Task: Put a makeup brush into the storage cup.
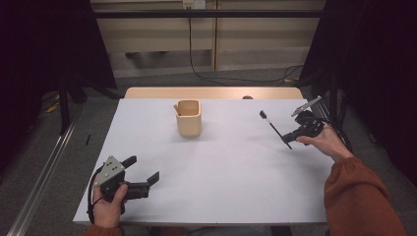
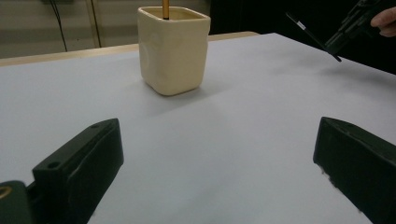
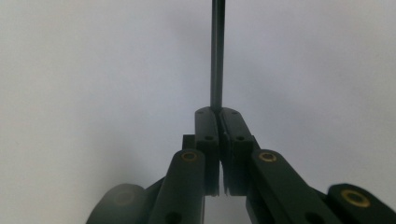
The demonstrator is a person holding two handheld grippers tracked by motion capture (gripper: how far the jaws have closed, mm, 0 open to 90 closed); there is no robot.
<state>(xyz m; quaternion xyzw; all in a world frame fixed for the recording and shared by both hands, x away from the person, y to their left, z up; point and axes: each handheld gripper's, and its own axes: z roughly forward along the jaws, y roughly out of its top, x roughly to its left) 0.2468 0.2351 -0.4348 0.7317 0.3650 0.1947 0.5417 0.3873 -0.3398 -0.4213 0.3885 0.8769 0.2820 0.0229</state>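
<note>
A white counter (image 1: 216,167) is seen from above, with a person's forearms coming in from the near edge. On the right side, the right hand-held gripper (image 1: 289,139) is held in the person's right hand (image 1: 328,141), raised off the counter. Its jaws are clenched on a thin black pen (image 1: 273,128), which is gripped near one end. The pen slants up and away toward the far left, its free tip pointed roughly toward the middle of the counter. In the right gripper view, the pen (image 3: 217,53) is seen running straight out from between the two closed jaws, over the plain white surface.

Toward the far middle of the counter stands a cream, square-sided cup (image 1: 189,117), upright. A yellow pencil (image 1: 176,109) is leaned inside it at its left corner. The pen is held well apart from the cup, to its right.

At the near left corner, the left hand-held gripper (image 1: 146,173) is held in the left hand (image 1: 110,204), low over the counter. Its jaws are spread wide and released, with nothing between them. They are aimed toward the cup (image 2: 173,49).
</note>
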